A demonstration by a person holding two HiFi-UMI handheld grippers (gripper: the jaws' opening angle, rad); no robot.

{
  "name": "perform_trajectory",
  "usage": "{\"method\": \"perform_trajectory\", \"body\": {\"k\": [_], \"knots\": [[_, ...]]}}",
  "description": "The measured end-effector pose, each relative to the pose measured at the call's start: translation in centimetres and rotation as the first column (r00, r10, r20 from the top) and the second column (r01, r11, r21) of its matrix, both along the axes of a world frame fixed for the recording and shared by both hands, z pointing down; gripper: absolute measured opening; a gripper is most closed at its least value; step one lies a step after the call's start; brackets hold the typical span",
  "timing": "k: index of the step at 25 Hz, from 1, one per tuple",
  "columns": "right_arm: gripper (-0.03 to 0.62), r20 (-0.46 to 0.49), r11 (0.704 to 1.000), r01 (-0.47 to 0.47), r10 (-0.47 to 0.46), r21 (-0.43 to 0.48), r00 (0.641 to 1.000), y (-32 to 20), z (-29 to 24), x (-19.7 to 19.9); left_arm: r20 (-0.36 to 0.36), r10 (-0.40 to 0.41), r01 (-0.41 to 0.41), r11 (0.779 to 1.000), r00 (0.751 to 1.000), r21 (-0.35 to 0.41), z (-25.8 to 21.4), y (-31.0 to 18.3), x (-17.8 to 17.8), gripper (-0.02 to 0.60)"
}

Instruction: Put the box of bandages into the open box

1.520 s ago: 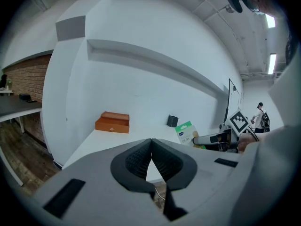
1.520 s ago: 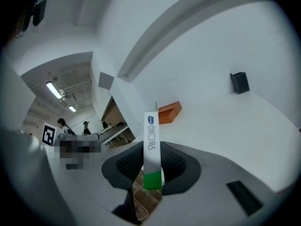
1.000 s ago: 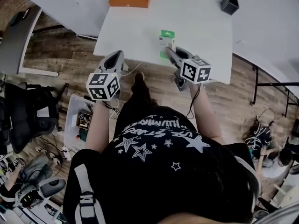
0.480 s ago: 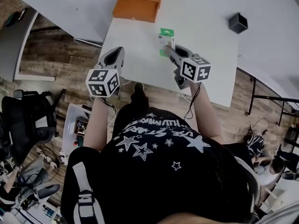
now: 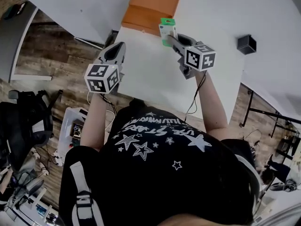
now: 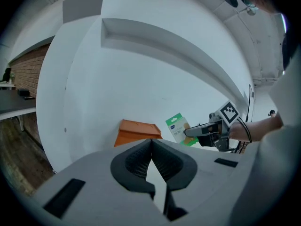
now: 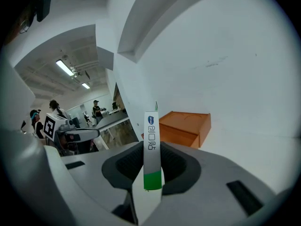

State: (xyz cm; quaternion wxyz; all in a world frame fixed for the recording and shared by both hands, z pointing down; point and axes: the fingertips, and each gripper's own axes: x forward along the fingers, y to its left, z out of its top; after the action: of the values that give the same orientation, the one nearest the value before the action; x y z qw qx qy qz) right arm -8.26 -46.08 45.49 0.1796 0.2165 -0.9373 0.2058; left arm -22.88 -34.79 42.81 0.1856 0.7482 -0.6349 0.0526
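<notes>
The box of bandages, white with a green end, stands upright between the jaws of my right gripper, which is shut on it. The right gripper view shows its narrow edge clamped between the pads, above the white table. The orange open box sits at the table's far edge, just left of and beyond the held box, and shows ahead in that view. My left gripper hovers over the table's left edge, shut and empty. From there I see the orange box and the bandage box.
A small black cube rests on the table at the far right. A white wall rises right behind the orange box. Wooden floor, a black chair and a bin of clutter lie below to the left.
My right gripper has carried the box of bandages forward from the table's near part to beside the orange box. The left gripper has moved forward too.
</notes>
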Motion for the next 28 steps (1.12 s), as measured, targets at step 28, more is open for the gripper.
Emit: {"method": "perform_trajectory", "body": {"k": [28], "knots": [[0.112,-0.492,0.816,0.542,-0.562,-0.200,0.665,-9.0,11.7,-13.3,-0.061,-0.042,0.035,0.993,0.997,-0.109,6.9,-10.4,-8.3,0.019]]}}
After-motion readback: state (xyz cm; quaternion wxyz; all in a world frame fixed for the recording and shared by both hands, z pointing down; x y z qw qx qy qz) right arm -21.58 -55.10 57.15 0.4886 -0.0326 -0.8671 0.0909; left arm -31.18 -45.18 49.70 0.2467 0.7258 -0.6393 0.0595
